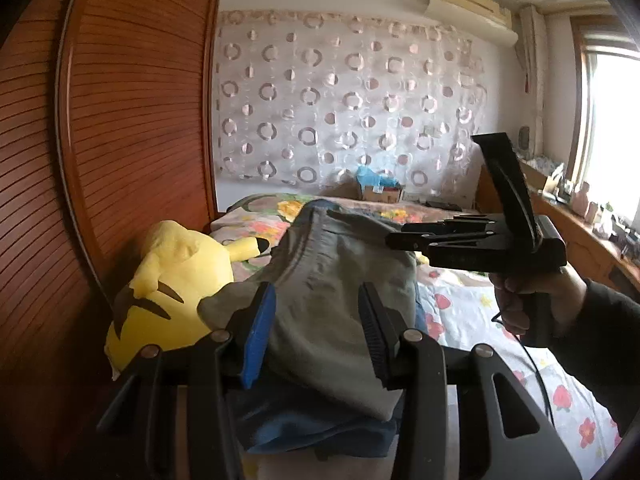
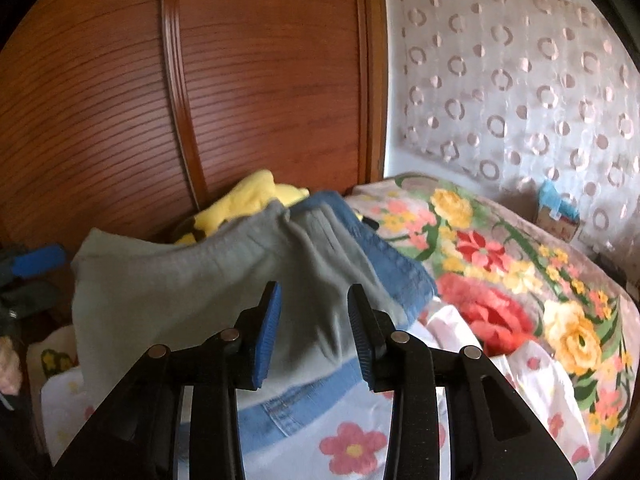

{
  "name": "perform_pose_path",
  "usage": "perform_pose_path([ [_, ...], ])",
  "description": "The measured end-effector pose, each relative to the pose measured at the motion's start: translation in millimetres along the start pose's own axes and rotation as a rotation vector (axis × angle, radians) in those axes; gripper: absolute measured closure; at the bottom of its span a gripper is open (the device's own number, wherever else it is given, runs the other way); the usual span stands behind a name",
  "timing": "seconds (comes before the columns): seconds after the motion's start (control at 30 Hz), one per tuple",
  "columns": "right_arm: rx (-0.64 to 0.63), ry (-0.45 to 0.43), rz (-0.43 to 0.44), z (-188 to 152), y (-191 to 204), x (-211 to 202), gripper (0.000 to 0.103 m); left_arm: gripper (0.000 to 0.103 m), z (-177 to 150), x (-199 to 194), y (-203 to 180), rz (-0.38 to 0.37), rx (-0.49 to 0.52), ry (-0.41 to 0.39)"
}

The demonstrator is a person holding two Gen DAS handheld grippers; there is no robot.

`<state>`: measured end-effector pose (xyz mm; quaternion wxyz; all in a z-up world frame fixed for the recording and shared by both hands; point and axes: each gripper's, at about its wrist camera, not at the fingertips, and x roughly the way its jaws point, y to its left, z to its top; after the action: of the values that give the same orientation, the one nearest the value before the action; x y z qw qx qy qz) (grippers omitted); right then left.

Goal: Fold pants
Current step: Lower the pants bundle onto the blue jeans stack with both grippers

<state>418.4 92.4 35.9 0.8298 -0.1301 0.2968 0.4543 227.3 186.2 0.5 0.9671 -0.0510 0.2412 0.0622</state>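
Grey-green pants (image 1: pixel 340 300) lie folded on top of folded blue jeans (image 1: pixel 312 428) on the bed. My left gripper (image 1: pixel 318 320) stands over the near end of the grey pants. Its jaws are apart with the cloth between them, and the pads do not squeeze it. In the right wrist view the same grey pants (image 2: pixel 192 288) rest on the jeans (image 2: pixel 392 264). My right gripper (image 2: pixel 316 320) hovers open just above their near right edge and holds nothing. The left wrist view shows the right gripper (image 1: pixel 404 236) from the side, held by a hand (image 1: pixel 520 304). The left gripper's fingertip (image 2: pixel 38 260) peeks in at the left.
A yellow plush toy (image 1: pixel 172 288) leans against the wooden slatted wardrobe (image 1: pixel 132 120) just left of the stack. The bed carries a white flowered sheet (image 2: pixel 348 448) and a bright floral blanket (image 2: pixel 500 280). A cardboard box (image 1: pixel 380 190) sits at the far end below the patterned curtain.
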Motion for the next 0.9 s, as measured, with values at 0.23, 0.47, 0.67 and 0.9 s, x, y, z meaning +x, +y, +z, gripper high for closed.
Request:
perform_pose_path([
  [0.23,0.068,0.010,-0.109,-5,-20,13,0.069,0.061,-21,28,6,0.013,-0.007,0.118],
  [0.47,0.123,0.004,-0.079,-6,-24,1,0.069,0.061,-26,27,5,0.015,-0.019,0.129],
  [0.67,0.109,-0.035,-0.055,-9,-1,-36,0.069,0.061,-24,17,-3,0.022,-0.006,0.121],
  [0.9,0.086,-0.070,-0.089,-20,22,-85,0.068,0.061,-21,-9,-18,0.020,0.011,0.090],
])
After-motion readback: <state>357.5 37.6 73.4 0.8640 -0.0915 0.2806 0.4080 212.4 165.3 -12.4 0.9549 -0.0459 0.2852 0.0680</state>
